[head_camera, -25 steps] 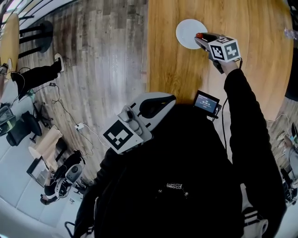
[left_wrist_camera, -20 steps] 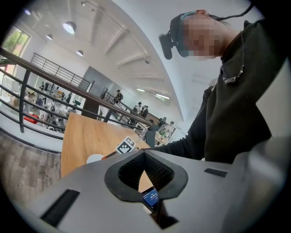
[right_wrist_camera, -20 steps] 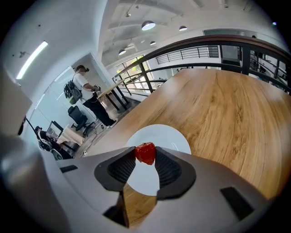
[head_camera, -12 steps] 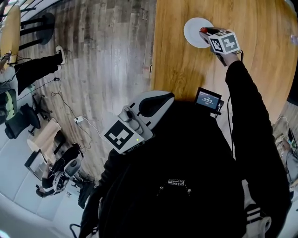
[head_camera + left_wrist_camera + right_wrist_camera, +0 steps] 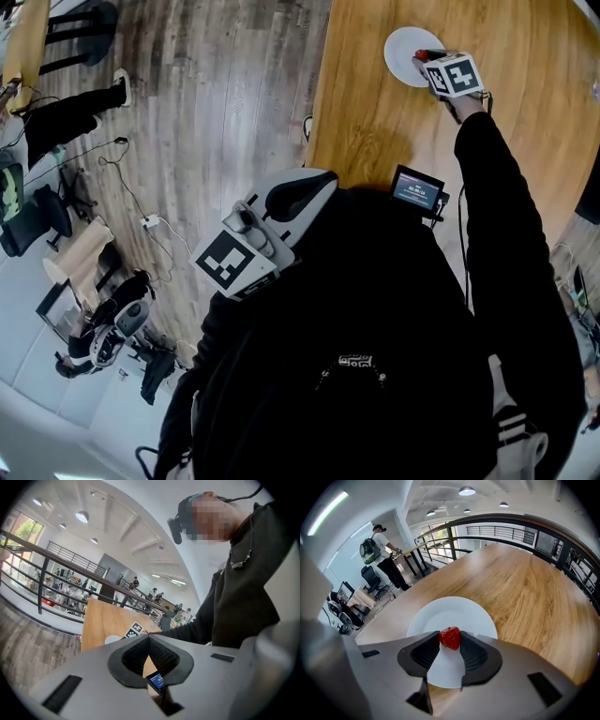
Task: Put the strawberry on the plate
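Strawberry [image 5: 450, 638] sits pinched in the part-open jaws of the right gripper [image 5: 450, 643], over the plate [image 5: 440, 613] near the tabletop [image 5: 525, 588] edge. Dropped from here, it may roll off the rim. The left gripper [image 5: 149, 639] is closed on nothing. Since a second ago the right gripper has dipped toward the plate.

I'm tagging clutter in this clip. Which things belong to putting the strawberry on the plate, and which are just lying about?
Part of the job: strawberry; white plate; right gripper, shut on the strawberry over the plate.
Lying about: small screen; left gripper, shut, empty.
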Tool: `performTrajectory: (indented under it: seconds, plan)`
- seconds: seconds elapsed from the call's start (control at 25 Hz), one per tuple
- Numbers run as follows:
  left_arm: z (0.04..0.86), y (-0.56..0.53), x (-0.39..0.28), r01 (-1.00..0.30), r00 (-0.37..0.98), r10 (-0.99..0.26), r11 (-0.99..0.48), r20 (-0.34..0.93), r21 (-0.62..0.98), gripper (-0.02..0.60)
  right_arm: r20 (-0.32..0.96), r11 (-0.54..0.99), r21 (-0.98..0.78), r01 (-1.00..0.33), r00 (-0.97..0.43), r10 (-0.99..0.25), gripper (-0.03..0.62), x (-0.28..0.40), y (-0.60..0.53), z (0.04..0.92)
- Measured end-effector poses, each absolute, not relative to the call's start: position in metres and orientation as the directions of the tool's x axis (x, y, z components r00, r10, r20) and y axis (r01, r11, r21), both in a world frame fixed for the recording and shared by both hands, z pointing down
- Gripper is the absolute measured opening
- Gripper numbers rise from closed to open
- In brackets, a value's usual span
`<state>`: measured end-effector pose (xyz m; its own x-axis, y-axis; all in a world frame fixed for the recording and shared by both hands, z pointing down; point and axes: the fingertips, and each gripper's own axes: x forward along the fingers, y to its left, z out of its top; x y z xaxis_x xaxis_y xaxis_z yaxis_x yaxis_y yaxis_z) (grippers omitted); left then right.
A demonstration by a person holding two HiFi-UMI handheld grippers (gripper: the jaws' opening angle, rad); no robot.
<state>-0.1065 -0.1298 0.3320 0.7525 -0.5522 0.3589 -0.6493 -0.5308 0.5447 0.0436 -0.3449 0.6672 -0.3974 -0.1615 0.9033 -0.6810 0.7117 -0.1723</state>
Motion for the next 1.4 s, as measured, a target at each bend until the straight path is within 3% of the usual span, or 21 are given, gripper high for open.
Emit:
performTrajectory:
  seconds: [0.2, 0.32, 0.6, 0.84, 0.92, 1.04, 1.2, 1.4]
  plan:
    - [0.339, -0.123, -0.115, -0.661, 0.739, -0.589, -0.538, 0.328, 0.523, 0.000, 0.890, 0.709, -0.163, -0.686, -0.413, -0.194, 0.154, 0.035, -0.347, 0.676]
    - [0.336, -0.125, -0.115, -0.648, 0.750, -0.588, -0.561, 0.302, 0.515, 0.000, 0.864, 0.662, -0.225, -0.715, -0.461, -0.204, 0.215, 0.031, -0.358, 0.677]
    - [0.355, -0.127, -0.131, -0.680, 0.726, -0.597, -0.552, 0.340, 0.483, 0.000, 0.805, 0.565, -0.310, -0.765, -0.527, -0.272, 0.216, 0.038, -0.369, 0.662]
    - [0.388, -0.124, -0.134, -0.656, 0.754, -0.472, -0.571, 0.456, 0.494, 0.000, 0.774, 0.533, -0.302, -0.790, -0.530, -0.346, 0.213, 0.065, -0.354, 0.626]
    - [0.401, -0.125, -0.141, -0.662, 0.746, -0.447, -0.582, 0.494, 0.473, 0.000, 0.761, 0.546, -0.305, -0.780, -0.544, -0.354, 0.168, 0.067, -0.345, 0.613]
    - [0.398, -0.137, -0.149, -0.663, 0.746, -0.459, -0.582, 0.483, 0.470, 0.000, 0.729, 0.567, -0.319, -0.760, -0.579, -0.365, 0.035, 0.065, -0.329, 0.586]
    - [0.351, -0.167, -0.139, -0.638, 0.769, -0.538, -0.618, 0.345, 0.459, 0.000, 0.699, 0.538, -0.344, -0.770, -0.593, -0.400, 0.021, 0.072, -0.311, 0.541]
    - [0.328, -0.187, -0.110, -0.549, 0.835, -0.485, -0.714, 0.259, 0.434, 0.000, 0.631, 0.595, -0.336, -0.730, -0.643, -0.433, 0.020, 0.064, -0.279, 0.475]
